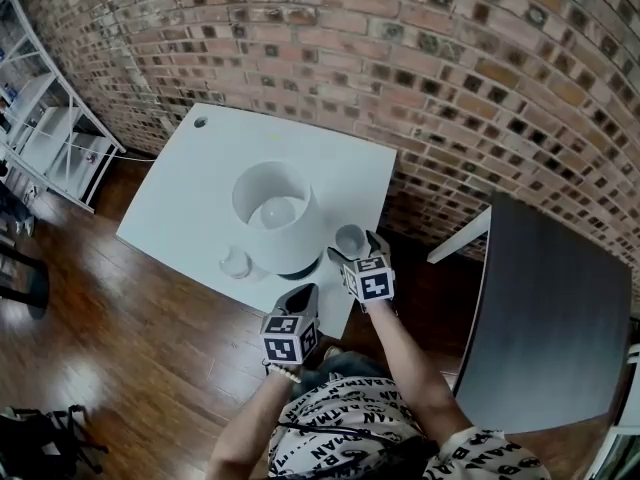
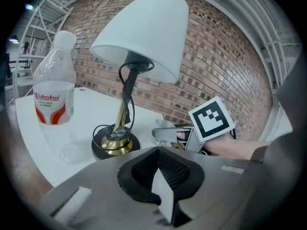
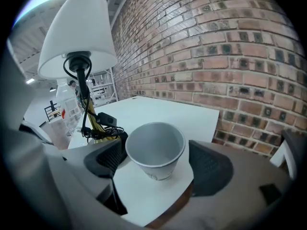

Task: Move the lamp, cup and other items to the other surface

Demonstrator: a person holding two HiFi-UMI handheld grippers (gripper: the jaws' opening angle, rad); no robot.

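Observation:
A small grey cup (image 3: 156, 147) stands at the near right corner of the white table (image 1: 200, 183). My right gripper (image 3: 158, 163) is open around it: the left pad is close to the cup wall and the right pad stands clearly apart. From the head view the cup (image 1: 350, 235) sits between that gripper's (image 1: 356, 251) fingers. The lamp (image 1: 275, 213), with a white shade, brass stem and black base (image 2: 115, 145), stands just left of the cup. A clear water bottle (image 2: 53, 99) is beyond the lamp. My left gripper (image 2: 160, 176) is shut and empty, below the table's near edge (image 1: 303, 294).
A dark-topped table (image 1: 550, 318) stands to the right across a gap of wooden floor. A brick wall (image 1: 480, 78) runs behind both tables. White shelving (image 1: 50, 138) is at the far left. The lamp's cord is coiled round its stem (image 3: 88, 114).

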